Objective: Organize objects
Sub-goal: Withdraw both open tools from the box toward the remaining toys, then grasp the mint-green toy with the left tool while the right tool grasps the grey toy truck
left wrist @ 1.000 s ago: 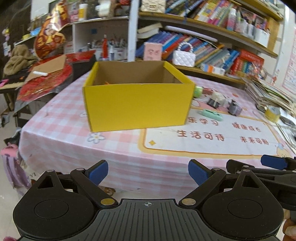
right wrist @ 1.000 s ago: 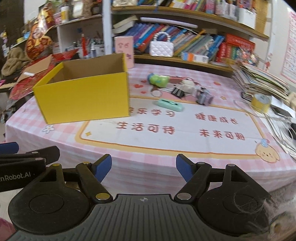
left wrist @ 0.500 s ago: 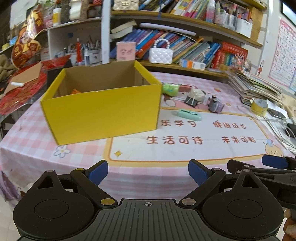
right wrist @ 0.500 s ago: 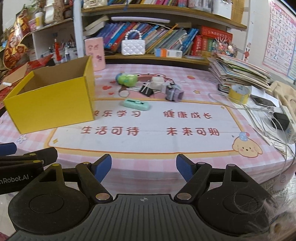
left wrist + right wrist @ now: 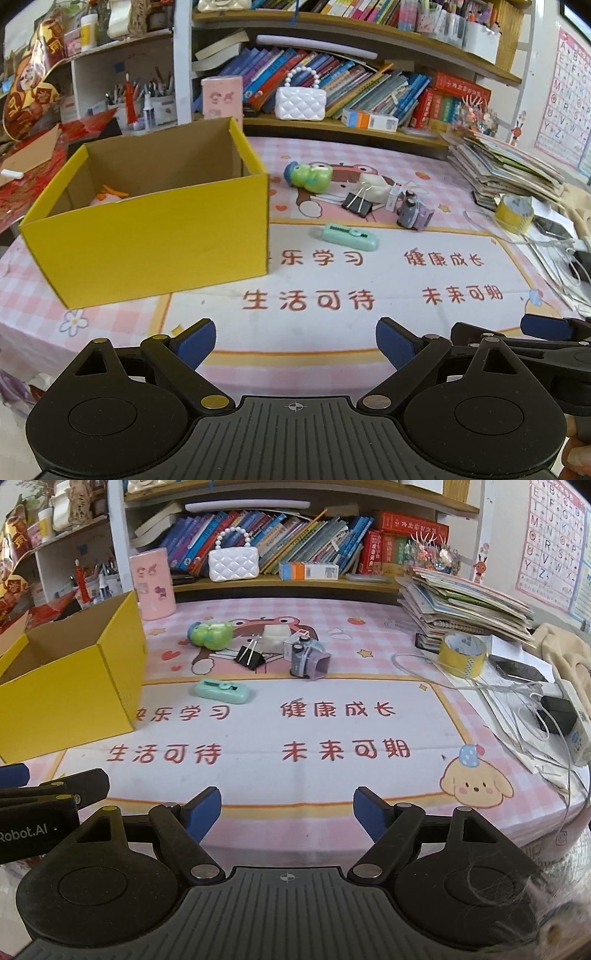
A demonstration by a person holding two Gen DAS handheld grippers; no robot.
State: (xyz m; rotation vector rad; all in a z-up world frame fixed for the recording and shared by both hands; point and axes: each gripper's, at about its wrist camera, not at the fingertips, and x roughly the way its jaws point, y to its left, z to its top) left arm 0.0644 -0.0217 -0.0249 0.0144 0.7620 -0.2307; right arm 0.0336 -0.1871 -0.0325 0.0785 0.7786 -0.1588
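A yellow cardboard box point(image 5: 155, 236) stands open on the left of the table point(image 5: 332, 317); something orange lies inside it. It also shows in the right wrist view point(image 5: 70, 698). Right of it lie a green frog toy point(image 5: 308, 176) point(image 5: 210, 633), a black binder clip point(image 5: 357, 203) point(image 5: 250, 656), a purple toy camera point(image 5: 413, 213) point(image 5: 308, 660) and a mint-green correction tape point(image 5: 349, 236) point(image 5: 223, 691). My left gripper point(image 5: 295, 345) is open and empty at the table's near edge. My right gripper point(image 5: 287, 814) is open and empty beside it.
A yellow tape roll point(image 5: 461, 653), a stack of books point(image 5: 465, 605), cables and a charger point(image 5: 557, 712) crowd the right side. A pink tin point(image 5: 153, 585) and a white purse point(image 5: 232, 563) stand by the bookshelf behind.
Both grippers have swung right and closer to the table. The box has shifted left in both views and the small objects have come nearer the centre. Both stay open.
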